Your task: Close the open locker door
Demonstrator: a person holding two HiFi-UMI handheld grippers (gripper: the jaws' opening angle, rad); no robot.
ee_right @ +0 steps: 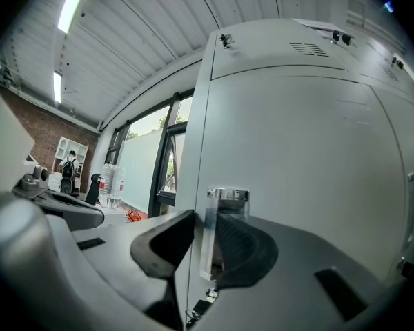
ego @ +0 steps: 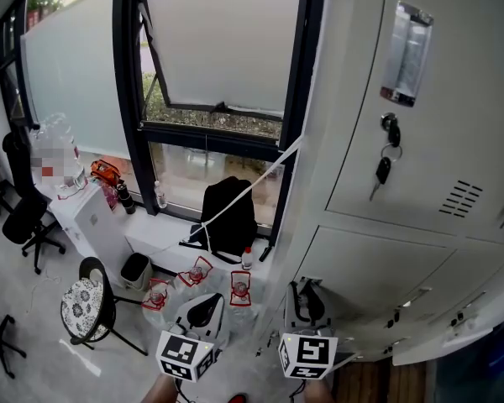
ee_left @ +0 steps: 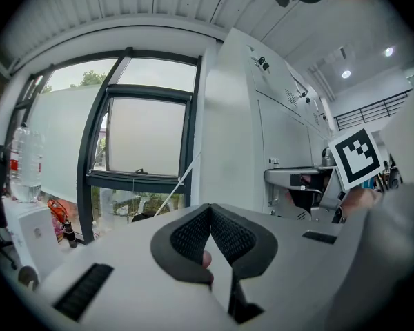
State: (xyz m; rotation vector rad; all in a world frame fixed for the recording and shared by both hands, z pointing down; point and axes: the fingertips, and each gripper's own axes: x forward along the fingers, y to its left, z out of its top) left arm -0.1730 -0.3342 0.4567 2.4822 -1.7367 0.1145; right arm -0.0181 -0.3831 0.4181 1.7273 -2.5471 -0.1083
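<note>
While the person faces a bank of pale grey lockers on the right of the scene, with a dark-framed window to the left, both hand-held grippers show at the near edge of the head view. The right gripper points level at the locker door, whose pale face fills the right half of that gripper's own view. Its claw straddles the door's left edge. One dark jaw sits to the left of the edge and the other to the right. Between them is a clear handle with a shiny metal cap. The jaws look pinched on that handle and the edge beside it, neither spread wide nor fully together. The left gripper hangs just left of the right one, aimed toward the window. Its claw is pressed together at the tips and holds nothing.

Judging by this, the step in hand is the grip on the door: it is made, but the swing has not yet begun. How far the door stands from its frame cannot be read from any view. The next move likely calls for keeping the pinch firm and carrying the handle in an arc about the hinge side, toward the locker body. The wrist should follow the door's turn so the clear handle is not twisted. A last press would then seat the door flush.
</note>
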